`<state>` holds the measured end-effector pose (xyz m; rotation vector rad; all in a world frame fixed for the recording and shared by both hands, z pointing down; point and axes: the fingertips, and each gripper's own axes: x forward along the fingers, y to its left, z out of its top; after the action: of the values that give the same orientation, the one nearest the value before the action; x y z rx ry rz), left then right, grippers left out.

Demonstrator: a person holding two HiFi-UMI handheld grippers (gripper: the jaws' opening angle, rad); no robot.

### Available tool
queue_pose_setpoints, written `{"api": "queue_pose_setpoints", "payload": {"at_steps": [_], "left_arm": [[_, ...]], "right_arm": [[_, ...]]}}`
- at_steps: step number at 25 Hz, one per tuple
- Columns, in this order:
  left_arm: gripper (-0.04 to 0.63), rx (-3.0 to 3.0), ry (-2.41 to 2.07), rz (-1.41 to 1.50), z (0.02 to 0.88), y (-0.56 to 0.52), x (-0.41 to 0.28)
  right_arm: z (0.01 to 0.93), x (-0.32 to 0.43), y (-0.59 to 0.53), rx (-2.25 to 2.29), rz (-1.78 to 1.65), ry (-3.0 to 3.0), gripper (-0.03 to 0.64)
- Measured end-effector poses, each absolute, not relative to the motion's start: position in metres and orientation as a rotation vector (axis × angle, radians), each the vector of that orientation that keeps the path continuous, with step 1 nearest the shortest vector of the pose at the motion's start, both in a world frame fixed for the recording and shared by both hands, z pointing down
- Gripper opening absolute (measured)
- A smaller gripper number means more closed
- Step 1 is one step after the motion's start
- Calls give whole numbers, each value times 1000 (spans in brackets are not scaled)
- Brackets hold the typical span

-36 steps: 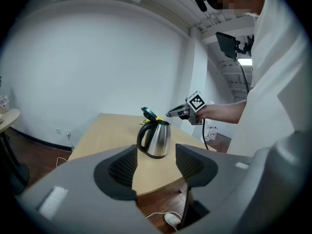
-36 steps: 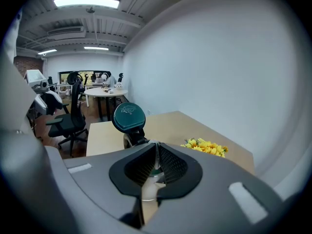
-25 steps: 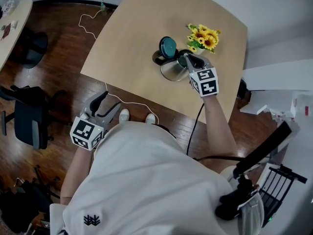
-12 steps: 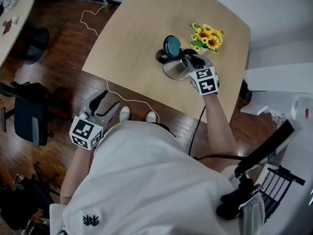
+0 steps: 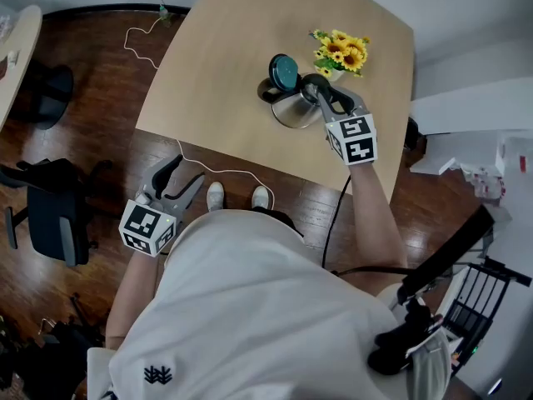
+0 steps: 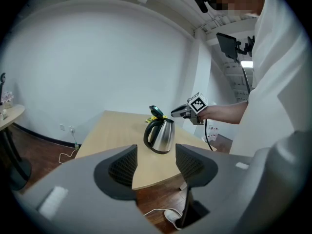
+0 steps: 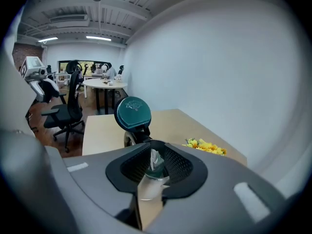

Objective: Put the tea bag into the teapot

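Note:
A steel teapot [image 5: 291,109] with its teal lid [image 5: 283,72] flipped up stands on the wooden table [image 5: 225,48]. My right gripper [image 5: 325,97] hovers right over its open mouth. In the right gripper view a white tea bag [image 7: 156,160] hangs between the pads of the right gripper [image 7: 155,164], whose jaws are opening, and the pads look clear of it. Beyond it rises the lid [image 7: 132,113]. My left gripper [image 5: 185,173] is open and empty, held low off the table's near edge. From the left gripper [image 6: 156,161] the teapot [image 6: 163,135] shows far ahead.
A pot of yellow flowers [image 5: 340,52] stands just behind the teapot, close to my right gripper. A white cable [image 5: 225,172] runs over the wooden floor by the person's shoes. An office chair [image 5: 50,215] stands at the left.
My right gripper has stayed over the teapot's mouth, shifting only slightly. The left gripper has not moved.

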<state>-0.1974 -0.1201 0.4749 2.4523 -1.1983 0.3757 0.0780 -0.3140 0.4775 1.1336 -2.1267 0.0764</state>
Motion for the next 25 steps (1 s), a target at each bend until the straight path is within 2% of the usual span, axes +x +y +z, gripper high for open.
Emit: {"api": "queue_pose_setpoints", "payload": {"at_steps": [10, 15, 25], "left_arm": [[250, 2614, -855, 437, 501, -112, -174], [250, 2691, -828, 430, 481, -99, -160], [250, 2717, -834, 415, 450, 39, -97]], "right_arm": [[441, 109, -187, 1395, 192, -2119, 80], [430, 135, -109, 1495, 206, -2096, 81], [424, 208, 78, 1698, 299, -2158, 94]]}}
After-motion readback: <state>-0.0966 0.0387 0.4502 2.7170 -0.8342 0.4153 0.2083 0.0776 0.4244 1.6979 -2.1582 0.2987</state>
